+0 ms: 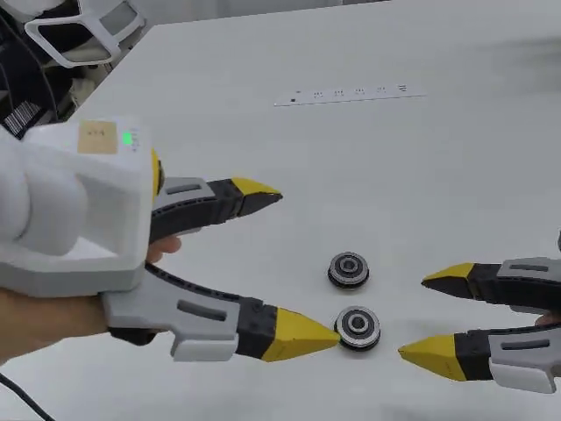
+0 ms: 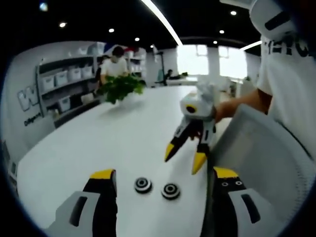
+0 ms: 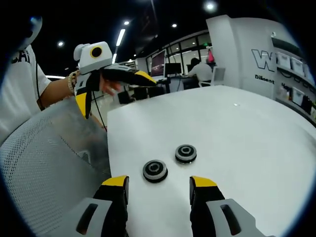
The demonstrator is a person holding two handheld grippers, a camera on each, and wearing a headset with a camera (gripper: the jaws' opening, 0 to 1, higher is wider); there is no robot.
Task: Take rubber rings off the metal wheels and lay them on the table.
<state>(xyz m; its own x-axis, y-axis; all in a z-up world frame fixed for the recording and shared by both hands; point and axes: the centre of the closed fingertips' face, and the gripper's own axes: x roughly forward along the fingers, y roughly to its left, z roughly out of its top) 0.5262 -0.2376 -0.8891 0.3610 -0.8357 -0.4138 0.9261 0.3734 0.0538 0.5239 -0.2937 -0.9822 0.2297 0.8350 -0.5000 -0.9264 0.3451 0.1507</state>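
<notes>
Two wheels between wide-spread, empty left tool and right tool, the latter partly off-frame.

White table — near wheel, far wheel flat, close together; pale strip well beyond.

Even, bright overhead light falls on the white table in the head view, so the two wheels throw only faint, soft shadows (hardly more than a grey smudge beneath each). The table's far edge looks slightly soft. In the left gripper view a long ceiling strip light and the windows burn out to plain white, while the ceiling around them is dark. Both gripper views bend straight lines towards their edges: the shelves curve, and detail there turns blurry.
</notes>
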